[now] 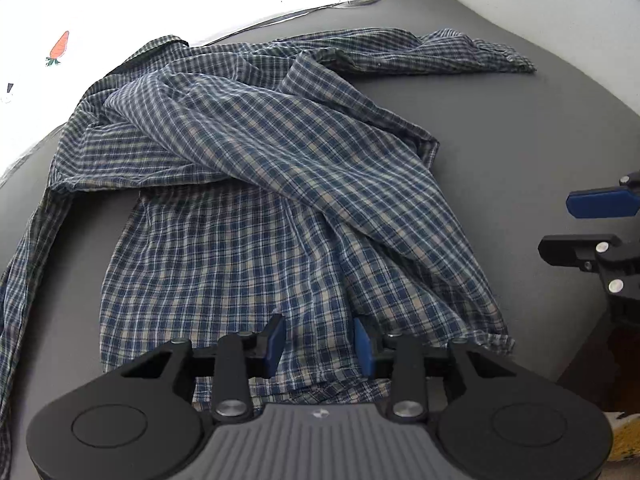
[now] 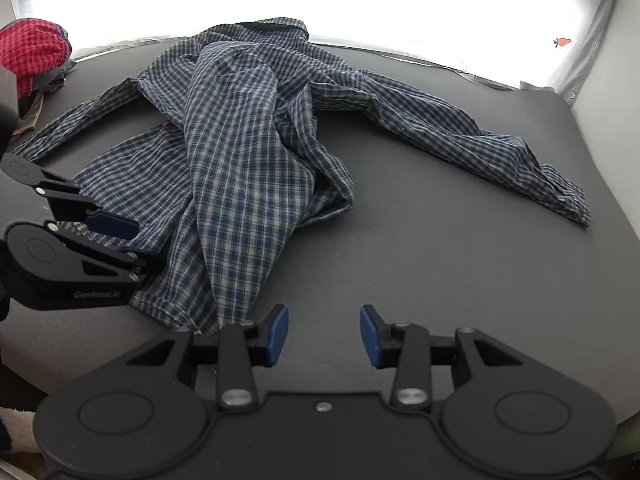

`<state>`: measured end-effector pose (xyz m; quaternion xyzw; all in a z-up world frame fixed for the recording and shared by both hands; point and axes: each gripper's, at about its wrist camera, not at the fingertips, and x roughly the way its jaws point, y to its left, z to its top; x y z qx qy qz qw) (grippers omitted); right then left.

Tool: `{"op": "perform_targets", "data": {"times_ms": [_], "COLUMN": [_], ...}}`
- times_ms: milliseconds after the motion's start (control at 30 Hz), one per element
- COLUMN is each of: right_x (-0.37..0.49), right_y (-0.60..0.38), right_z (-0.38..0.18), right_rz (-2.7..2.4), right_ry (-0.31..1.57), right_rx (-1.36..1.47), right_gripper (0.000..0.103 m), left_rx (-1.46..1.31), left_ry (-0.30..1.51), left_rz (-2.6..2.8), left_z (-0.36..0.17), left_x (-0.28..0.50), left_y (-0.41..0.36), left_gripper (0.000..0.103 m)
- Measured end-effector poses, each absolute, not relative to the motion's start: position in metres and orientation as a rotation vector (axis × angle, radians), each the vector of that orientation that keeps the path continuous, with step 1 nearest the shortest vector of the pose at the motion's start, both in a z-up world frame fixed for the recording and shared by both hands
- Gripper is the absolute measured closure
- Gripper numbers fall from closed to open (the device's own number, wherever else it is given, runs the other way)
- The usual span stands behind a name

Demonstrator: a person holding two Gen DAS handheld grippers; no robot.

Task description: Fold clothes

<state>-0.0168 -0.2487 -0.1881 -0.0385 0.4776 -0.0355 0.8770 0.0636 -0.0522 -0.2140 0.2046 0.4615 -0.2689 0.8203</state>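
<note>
Shirt, blue-and-cream plaid, long-sleeved, spread rumpled on a dark grey table. Seen from the left wrist: one front panel thrown diagonally across the body in a thick ridge, one sleeve trailing down the left edge, the other stretched toward the far right corner. Left gripper open, blue pads on either side of the near hem, cloth between them but not pinched. Probably the right start: close on a single layer of hem, not the bunched ridge beside it, then draw it flat before any fold. Right gripper visible at the right edge, clear of the cloth.

From the right wrist: shirt mid-table, collar at the far side by the bright curtain, right sleeve reaching well out over bare table. Right gripper open and empty above bare table, just beside the hem corner. Left gripper low over the hem, jaws apart. Red cloth heaped at the far left. Best to take the opposite hem corner here, so both pulls spread the twisted panel evenly.
</note>
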Motion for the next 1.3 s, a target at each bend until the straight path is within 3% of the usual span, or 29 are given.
{"op": "perform_targets", "data": {"times_ms": [267, 333, 400, 433, 500, 533, 800, 867, 1000, 1067, 1233, 1300], "right_x": [0.0, 0.009, 0.02, 0.026, 0.025, 0.022, -0.01, -0.023, -0.023, -0.019, -0.014, -0.012], "right_y": [-0.235, -0.234, -0.236, -0.238, -0.245, -0.249, -0.285, -0.29, -0.271, -0.265, -0.261, -0.26], "right_z": [-0.198, -0.207, -0.221, -0.226, -0.214, -0.202, -0.101, -0.074, -0.073, -0.088, -0.122, -0.136], "right_rz": [0.057, 0.088, 0.104, 0.101, 0.087, 0.078, 0.015, 0.046, 0.175, 0.169, 0.115, 0.093], "right_ry": [1.003, 1.038, 1.083, 1.091, 1.055, 1.023, 0.761, 0.692, 0.705, 0.754, 0.871, 0.918], "right_rx": [-0.046, 0.007, 0.106, 0.163, 0.201, 0.198, 0.171, 0.143, 0.077, 0.06, 0.063, 0.064], "right_gripper": [0.052, 0.051, 0.051, 0.056, 0.094, 0.103, 0.103, 0.103, 0.098, 0.076, 0.061, 0.06], "left_rx": [0.39, 0.331, 0.217, 0.13, -0.036, -0.092, -0.407, -0.408, -0.36, -0.301, -0.216, -0.226], "left_ry": [1.019, 0.999, 0.982, 0.988, 0.997, 0.983, 0.716, 0.707, 0.853, 0.97, 1.092, 1.088], "left_rz": [-0.584, -0.557, -0.527, -0.509, -0.461, -0.429, -0.109, -0.023, 0.171, 0.292, 0.437, 0.404], "left_z": [-0.22, -0.216, -0.207, -0.202, -0.193, -0.185, -0.063, -0.058, -0.098, -0.136, -0.184, -0.185], "left_x": [0.074, 0.076, 0.08, 0.084, 0.094, 0.095, 0.045, 0.019, 0.002, 0.001, -0.005, -0.006], "left_y": [-0.045, -0.041, -0.032, -0.023, -0.002, 0.011, 0.152, 0.186, 0.214, 0.221, 0.225, 0.223], "left_gripper": [0.065, 0.095, 0.1, 0.1, 0.1, 0.1, 0.1, 0.1, 0.099, 0.098, 0.097, 0.087]}}
